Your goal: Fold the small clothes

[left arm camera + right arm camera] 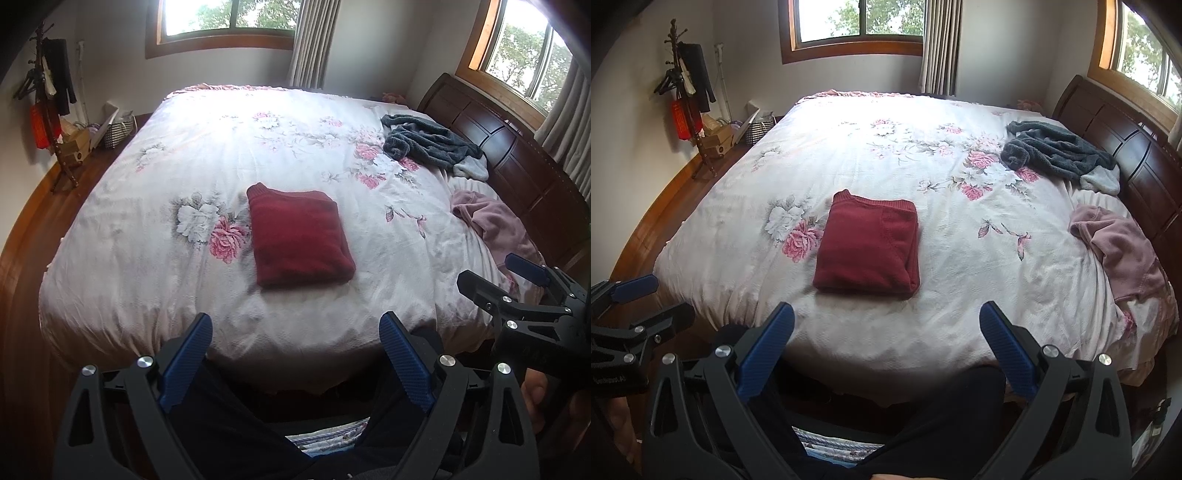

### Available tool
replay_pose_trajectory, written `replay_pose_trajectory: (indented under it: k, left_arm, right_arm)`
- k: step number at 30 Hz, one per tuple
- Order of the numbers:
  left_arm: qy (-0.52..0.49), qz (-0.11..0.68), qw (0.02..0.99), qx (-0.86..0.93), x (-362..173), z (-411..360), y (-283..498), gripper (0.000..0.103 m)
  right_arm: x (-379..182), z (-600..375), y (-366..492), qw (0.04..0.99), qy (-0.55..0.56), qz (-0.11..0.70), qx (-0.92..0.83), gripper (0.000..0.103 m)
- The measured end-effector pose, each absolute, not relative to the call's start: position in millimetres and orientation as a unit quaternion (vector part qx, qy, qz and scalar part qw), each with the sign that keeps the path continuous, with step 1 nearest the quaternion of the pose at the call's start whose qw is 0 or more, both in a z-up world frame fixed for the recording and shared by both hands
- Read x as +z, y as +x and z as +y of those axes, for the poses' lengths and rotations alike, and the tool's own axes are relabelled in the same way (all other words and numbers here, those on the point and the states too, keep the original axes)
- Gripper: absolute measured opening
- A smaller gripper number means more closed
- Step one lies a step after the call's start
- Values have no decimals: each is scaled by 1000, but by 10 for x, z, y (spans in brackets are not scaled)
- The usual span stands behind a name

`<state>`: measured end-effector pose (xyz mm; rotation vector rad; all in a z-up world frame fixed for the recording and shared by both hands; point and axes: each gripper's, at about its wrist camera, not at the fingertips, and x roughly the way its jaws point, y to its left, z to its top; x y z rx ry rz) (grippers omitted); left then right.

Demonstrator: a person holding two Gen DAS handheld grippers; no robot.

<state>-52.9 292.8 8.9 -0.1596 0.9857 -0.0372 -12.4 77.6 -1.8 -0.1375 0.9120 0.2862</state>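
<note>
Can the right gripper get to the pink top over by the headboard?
Probably yes. The right gripper is open and empty, and only bare bedspread lies between it and the crumpled pink top, though it would need a stretch.

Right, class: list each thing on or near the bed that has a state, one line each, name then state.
red sweater: folded into a neat rectangle, lying flat mid-bed
grey fleece garment: unfolded, crumpled near the headboard
pink garment: unfolded, bunched at the bed's edge
left gripper: jaws open, holding nothing
right gripper: jaws open, holding nothing
</note>
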Motion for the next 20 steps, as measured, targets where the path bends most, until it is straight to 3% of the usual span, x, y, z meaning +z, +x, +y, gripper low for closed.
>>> replay_pose_trajectory:
  k: [20]
  left_arm:
    - [-73, 474, 877, -21, 58, 2956, -504, 92]
  right_arm:
    - [-36, 784, -127, 887, -67, 437, 136, 100]
